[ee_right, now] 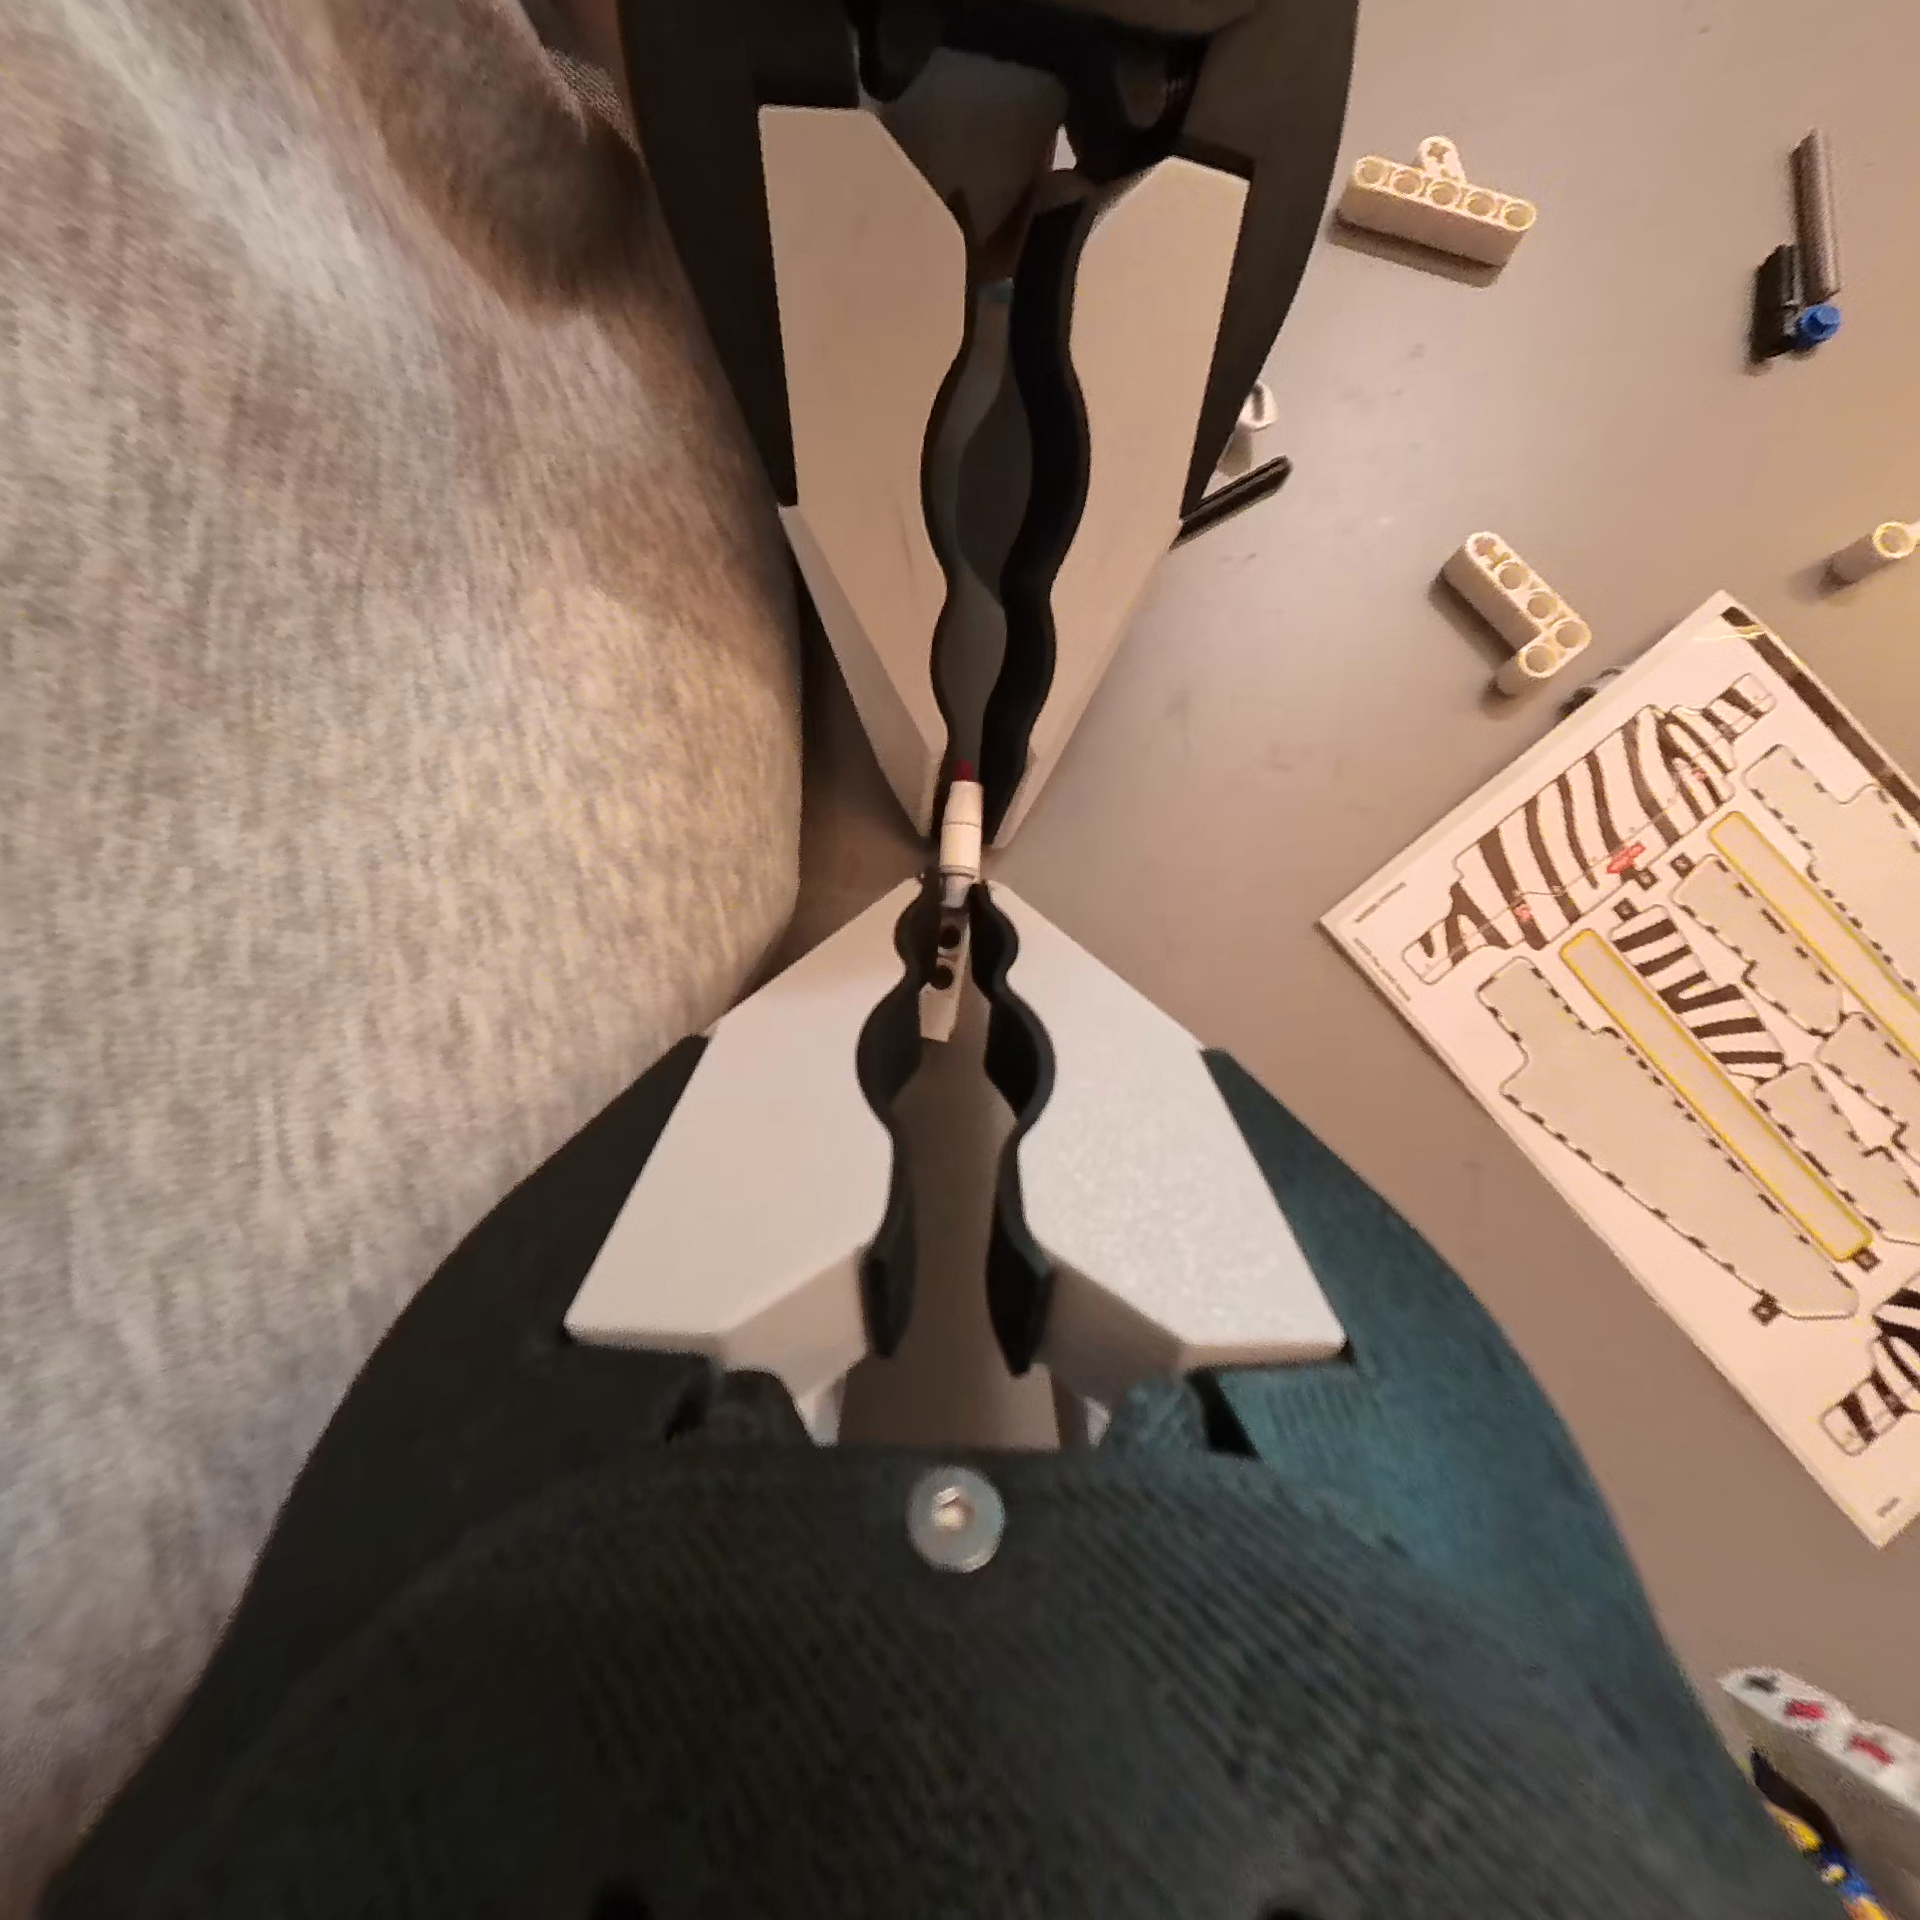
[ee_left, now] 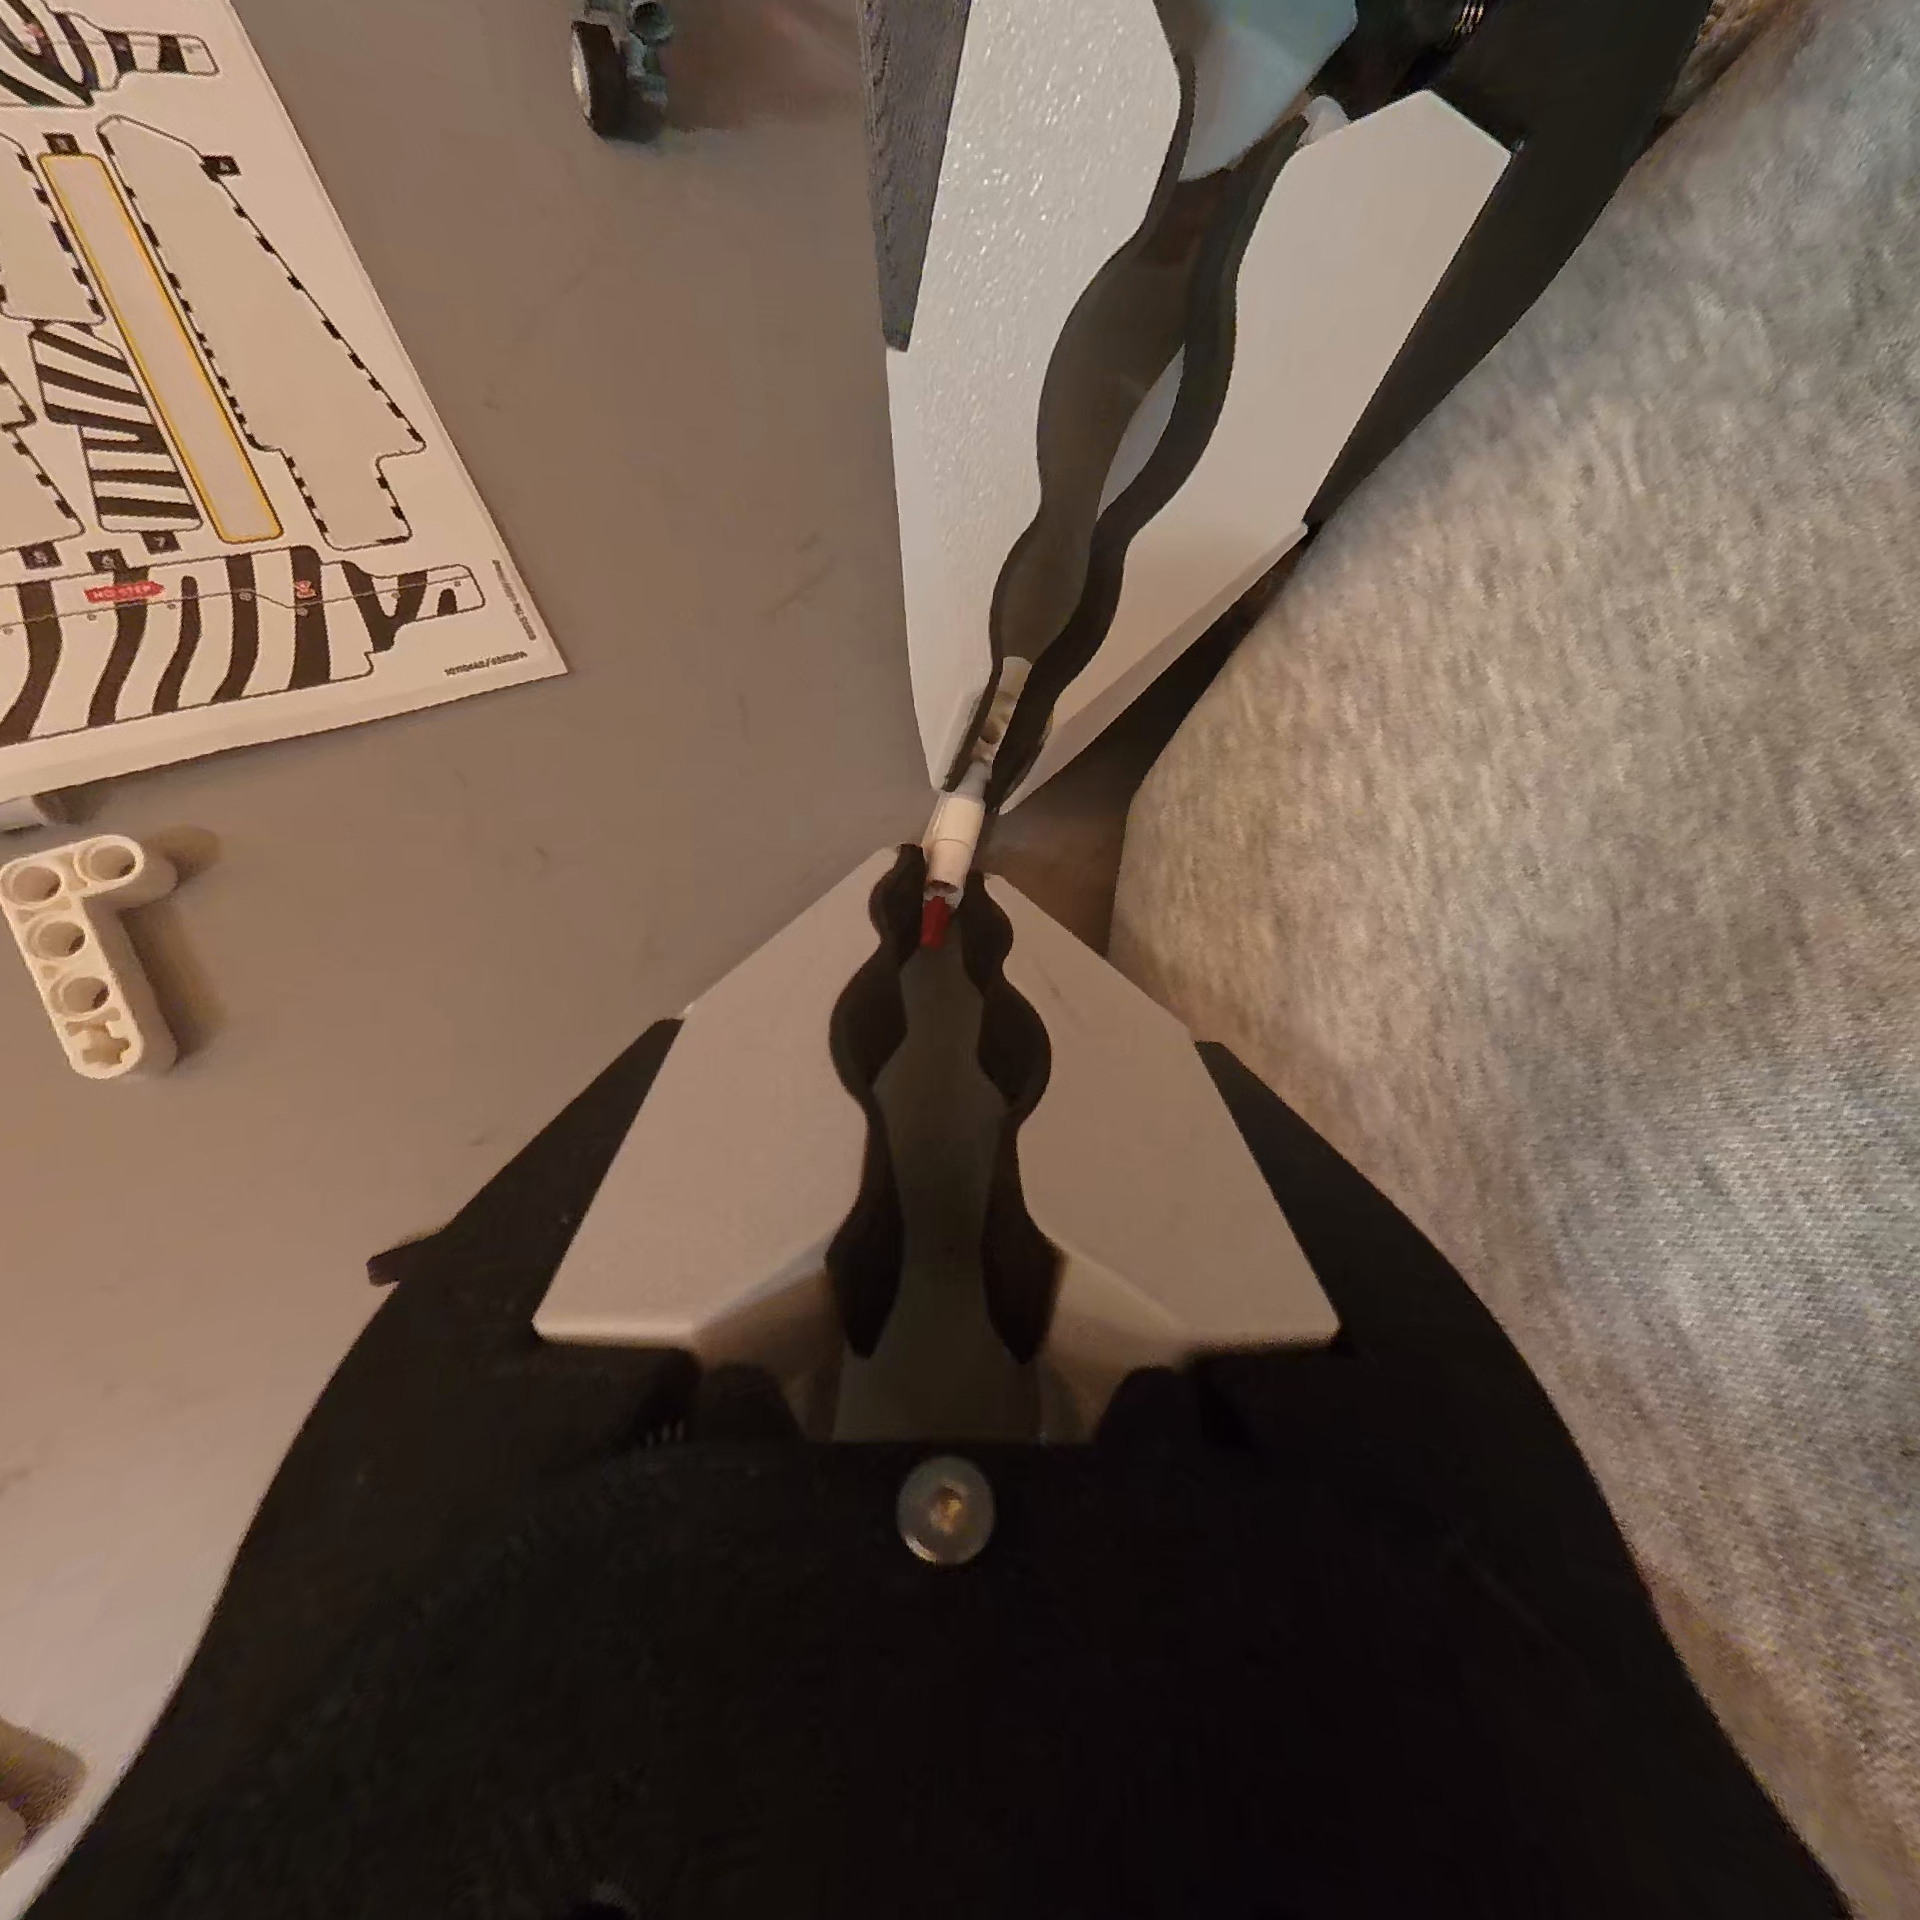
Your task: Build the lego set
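- The left gripper (ee_left: 940,894) was pinched almost shut at its tips on a small red pin (ee_left: 933,923), which was pushed into the end of a short white connector (ee_left: 954,831).
- The right gripper (ee_right: 940,914) was likewise narrowed at its tips on a thin white beam with holes (ee_right: 943,971), whose far end met that connector (ee_right: 959,826).
- The two claws met tip to tip above the grey table (ee_left: 623,727), probably so the small parts could be pressed together along one line; how far they were seated I could not tell.
- A striped sticker sheet (ee_left: 208,416) lay flat to one side, clear of the work.
- A white L-shaped beam (ee_left: 83,945) and other loose pieces (ee_right: 1439,203) waited on the table, within reach for later steps.
- Grey fabric (ee_left: 1558,727) bordered the table's edge.
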Available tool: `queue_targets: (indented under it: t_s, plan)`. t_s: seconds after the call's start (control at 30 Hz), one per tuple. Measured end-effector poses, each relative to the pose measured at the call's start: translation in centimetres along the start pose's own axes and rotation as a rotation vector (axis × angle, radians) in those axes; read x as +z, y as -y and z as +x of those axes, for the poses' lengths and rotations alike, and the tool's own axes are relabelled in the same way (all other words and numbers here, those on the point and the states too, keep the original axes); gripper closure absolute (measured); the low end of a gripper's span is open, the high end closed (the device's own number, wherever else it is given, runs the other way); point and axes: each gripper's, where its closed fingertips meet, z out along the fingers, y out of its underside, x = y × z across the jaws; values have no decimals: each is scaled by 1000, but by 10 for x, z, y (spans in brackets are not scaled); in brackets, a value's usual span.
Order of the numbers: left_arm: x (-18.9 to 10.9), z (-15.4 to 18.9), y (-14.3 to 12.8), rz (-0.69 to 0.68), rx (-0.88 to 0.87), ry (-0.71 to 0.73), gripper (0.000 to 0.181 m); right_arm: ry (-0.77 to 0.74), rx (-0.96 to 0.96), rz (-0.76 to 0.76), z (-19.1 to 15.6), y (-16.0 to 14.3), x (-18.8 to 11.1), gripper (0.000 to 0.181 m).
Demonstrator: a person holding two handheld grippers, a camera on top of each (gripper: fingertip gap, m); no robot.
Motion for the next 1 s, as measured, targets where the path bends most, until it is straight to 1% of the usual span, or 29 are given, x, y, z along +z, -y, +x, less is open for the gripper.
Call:
queue_targets:
  t_s: [0.2,0.33,0.4,0.53,0.6,0.67,0.8,0.93,1.0]
  plan:
    - [1,4,-1,6,-6,-10,172,12,-2,22,-4,-1,-1,176]
    - [0,2,0,11,-20,-5,173,54,114,81,0,1,0,176]
    - [0,2,0,11,-35,-18,173,36,107,68,1,1,0,176]
    - [1,2,1,9,-36,-20,172,7,22,19,0,7,1,168]
    - [3,3,2,9,-36,-20,173,2,-11,-18,0,6,6,175]
    - [3,2,2,10,-28,-8,173,2,-35,-39,1,6,6,175]
    - [3,2,1,10,-1,22,173,18,-24,-31,0,5,5,175]
    - [3,2,1,13,-9,16,173,56,42,12,0,6,5,175]
    - [3,2,1,12,-5,18,173,55,43,-3,0,4,5,175]
